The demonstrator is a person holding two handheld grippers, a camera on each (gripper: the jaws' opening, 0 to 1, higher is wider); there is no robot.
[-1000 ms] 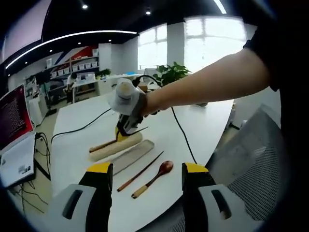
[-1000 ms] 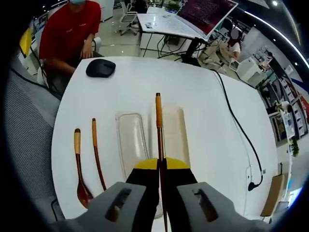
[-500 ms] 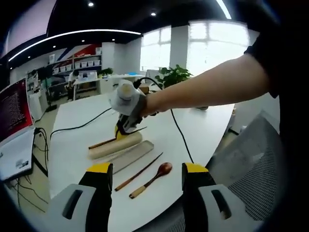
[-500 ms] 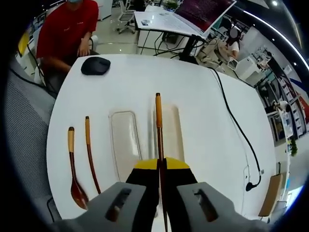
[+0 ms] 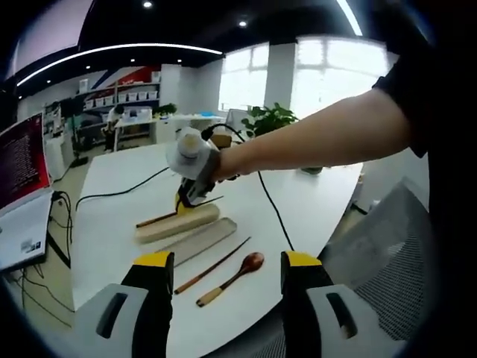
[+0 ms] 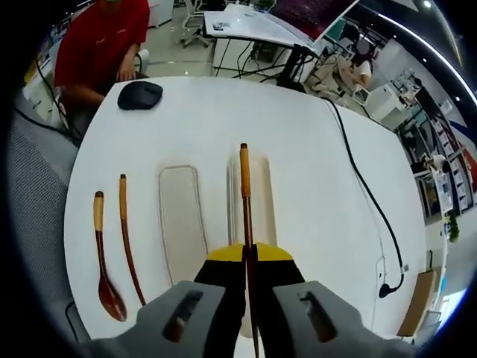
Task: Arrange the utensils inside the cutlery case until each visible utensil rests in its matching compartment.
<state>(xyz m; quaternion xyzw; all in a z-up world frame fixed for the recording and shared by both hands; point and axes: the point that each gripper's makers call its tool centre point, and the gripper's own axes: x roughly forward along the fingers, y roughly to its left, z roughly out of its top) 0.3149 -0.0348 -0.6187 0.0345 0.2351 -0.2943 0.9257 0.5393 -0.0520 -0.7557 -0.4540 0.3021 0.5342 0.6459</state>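
**Chopstick poised over the case: risks at the drop**

Seen from the right gripper view and reading left to right from its jaws: far to the left lies the wooden spoon (image 6: 103, 262), bowl toward the camera; just right of it the loose chopstick (image 6: 129, 247), the two apart and roughly parallel. Next comes the clear lid (image 6: 181, 221), lying flat on the white table (image 6: 313, 164). Straight ahead of the jaws sits the cutlery case (image 6: 253, 205), and the right gripper (image 6: 248, 257) is clamped on the held chopstick (image 6: 244, 190), which runs forward along the case's length and above it. Whether its tip touches the case I cannot tell. To the right a black cable (image 6: 365, 201) trails across the table.

In the left gripper view, the left gripper (image 5: 226, 270) has its jaws spread wide and grips nothing, hanging back on the near side of the spoon.

Likely hazards: the chopstick is pinched near one end, so it could pivot in the jaws and land skewed across the case wall. Releasing from too high may make it bounce or roll out onto the table. The light case could also slide if the tip pushes against it, since nothing steadies it. The round utensils left of the lid may roll toward the table edge if nudged.
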